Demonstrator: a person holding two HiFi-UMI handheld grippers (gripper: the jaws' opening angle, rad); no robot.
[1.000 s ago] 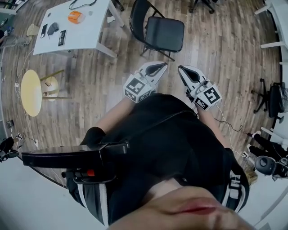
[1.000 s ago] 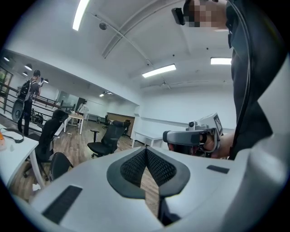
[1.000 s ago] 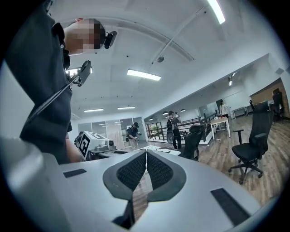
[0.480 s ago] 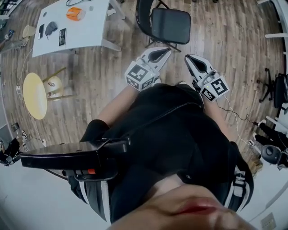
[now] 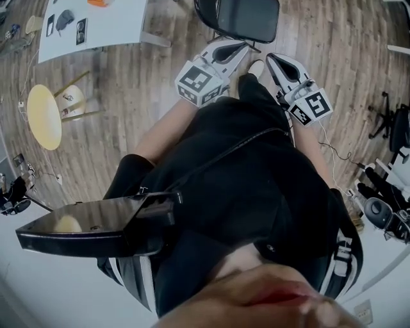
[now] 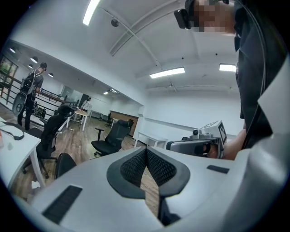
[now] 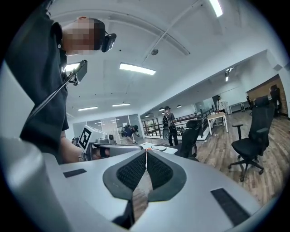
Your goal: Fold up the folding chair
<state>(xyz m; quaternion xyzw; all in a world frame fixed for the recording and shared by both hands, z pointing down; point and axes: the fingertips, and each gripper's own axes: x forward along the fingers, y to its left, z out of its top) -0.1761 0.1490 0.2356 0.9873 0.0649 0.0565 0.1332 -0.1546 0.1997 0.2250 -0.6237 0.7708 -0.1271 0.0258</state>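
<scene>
Basically approach step: left hand-held gripper [image 5: 240,46] and right hand-held gripper [image 5: 270,59] both closed, empty, near folding chair [image 5: 248,18]; next needs jaws opened.

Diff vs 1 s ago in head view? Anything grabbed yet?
The person walked up to the chair: it now sits at the head view's top edge, just ahead of the left hand-held gripper and the right hand-held gripper. The table slid toward the upper left corner. Nothing grabbed: both stay shut and empty, side by side; the chair is still unfolded.
</scene>
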